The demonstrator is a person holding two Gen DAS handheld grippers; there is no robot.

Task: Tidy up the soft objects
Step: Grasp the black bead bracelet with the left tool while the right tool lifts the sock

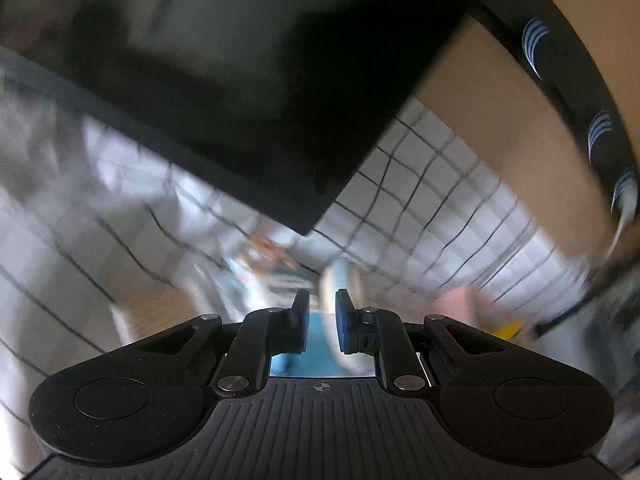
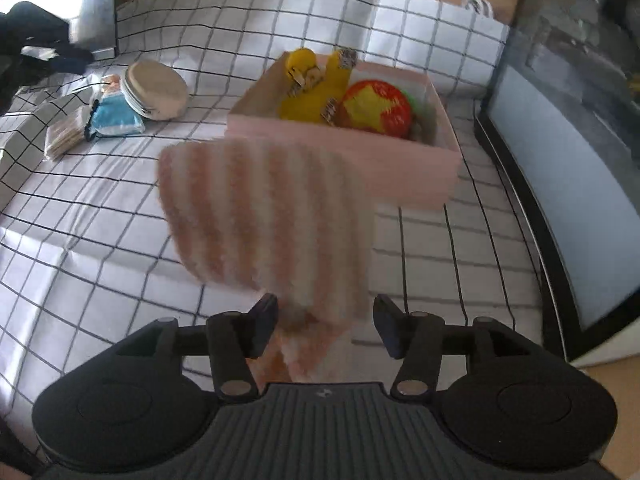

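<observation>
Pink-striped cloth (image 2: 264, 216): hangs blurred just ahead of my right gripper (image 2: 326, 326), whose jaws stand spread, the pads apparently not pressing it.
Left gripper (image 1: 322, 320): nearly pressed together; I cannot tell if it pinches anything.
Done: yellow plush (image 2: 312, 92) and red ball (image 2: 378, 108) lie in the pink box (image 2: 344, 140).
Left: the cloth, the blue doll (image 2: 114, 118) and the round pouch (image 2: 158, 90) outside the box.
Surface: checked sheet (image 2: 80, 220).
Room: dark screen (image 2: 560, 160) on the right.
</observation>
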